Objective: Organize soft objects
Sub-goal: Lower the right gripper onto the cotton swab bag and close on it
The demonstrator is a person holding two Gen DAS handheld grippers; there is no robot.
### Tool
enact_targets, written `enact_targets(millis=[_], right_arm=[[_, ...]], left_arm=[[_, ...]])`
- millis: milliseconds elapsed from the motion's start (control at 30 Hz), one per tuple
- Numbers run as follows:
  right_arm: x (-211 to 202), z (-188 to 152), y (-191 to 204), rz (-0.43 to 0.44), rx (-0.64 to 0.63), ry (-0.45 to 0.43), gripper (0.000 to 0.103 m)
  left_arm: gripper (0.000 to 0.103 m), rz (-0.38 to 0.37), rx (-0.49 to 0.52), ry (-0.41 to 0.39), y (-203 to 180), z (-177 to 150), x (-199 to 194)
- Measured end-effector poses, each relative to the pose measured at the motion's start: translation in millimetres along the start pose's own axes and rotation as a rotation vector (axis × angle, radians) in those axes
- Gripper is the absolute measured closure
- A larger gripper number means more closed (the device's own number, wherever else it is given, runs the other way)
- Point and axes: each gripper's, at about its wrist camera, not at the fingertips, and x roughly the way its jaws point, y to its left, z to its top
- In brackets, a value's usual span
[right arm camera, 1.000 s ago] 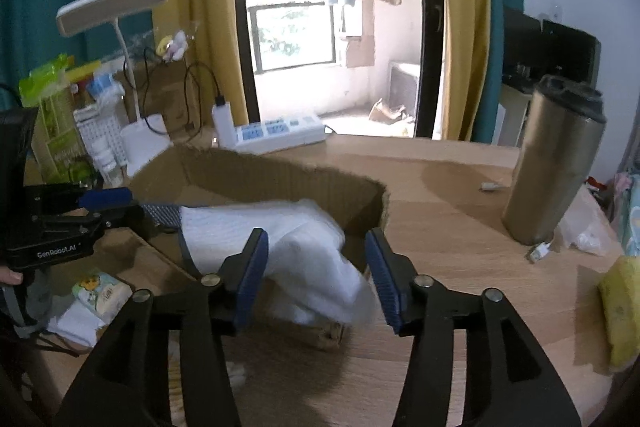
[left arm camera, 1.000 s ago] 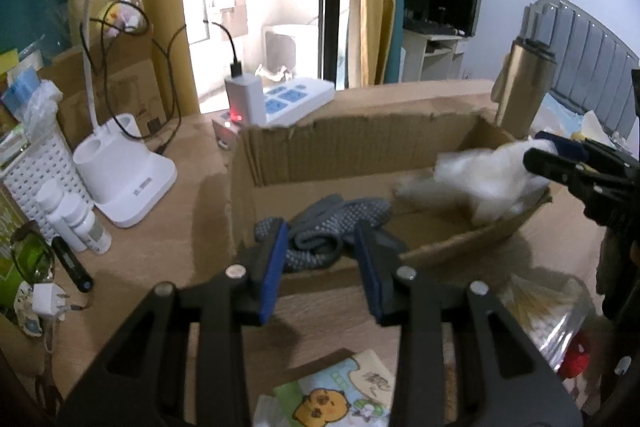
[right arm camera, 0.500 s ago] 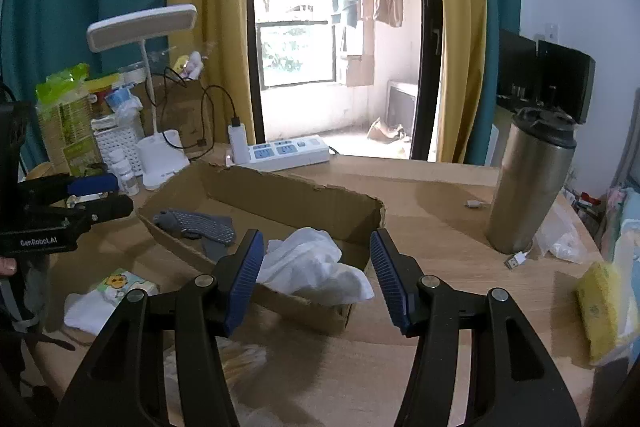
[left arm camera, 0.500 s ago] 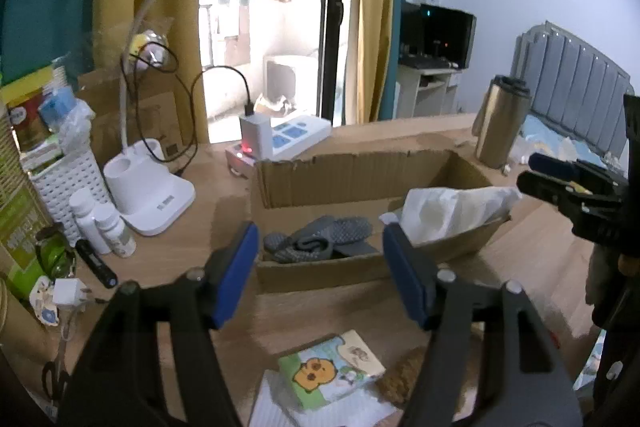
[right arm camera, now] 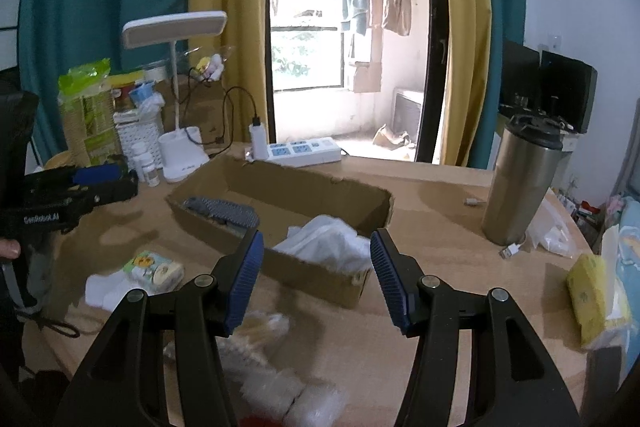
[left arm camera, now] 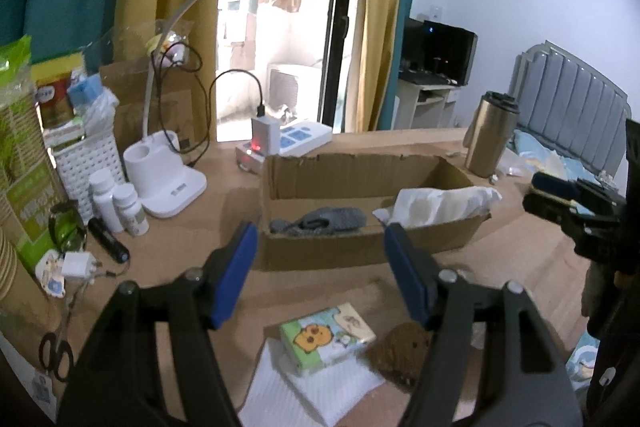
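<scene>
Both grippers have backed up and away from the cardboard box point(right arm camera: 280, 223) over the last second, and the white cloth point(right arm camera: 326, 241) your right gripper point(right arm camera: 316, 277) was pinching now sits loose in the box's right end, draped a bit over the front wall. Grey socks point(left arm camera: 318, 221) lie in the left end. Both sets of tongs are spread wide and holding nothing, left gripper point(left arm camera: 316, 271) included.

Next up are probably the soft bits near the front edge of the tabletop: the tissue pack point(left arm camera: 326, 337) resting on a folded white cloth point(left arm camera: 308, 383), with a brown fuzzy thing point(left arm camera: 400, 355) touching it on the right. All of it looks light and squishy, nothing breakable. The pack's wrapper could be slippery, so pinch across its short sides; grab the cloth by a bunched fold, not a single edge.
</scene>
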Motion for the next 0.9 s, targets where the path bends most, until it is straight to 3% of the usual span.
enact_targets(millis=[400, 633, 900], right_arm=[[0, -26, 16, 0.048, -0.009, 0.064, 0.043], [10, -32, 37, 0.098, -0.04, 0.085, 0.025], [35, -43, 59, 0.116, -0.089, 0.174, 0.024]], left_arm=[[0.035, 0.009, -0.028, 0.062, 9, -29, 2], [0.035, 0.003, -0.017, 0.08, 10, -36, 5], [0.035, -0.006, -0.037, 0.105, 18, -46, 10]])
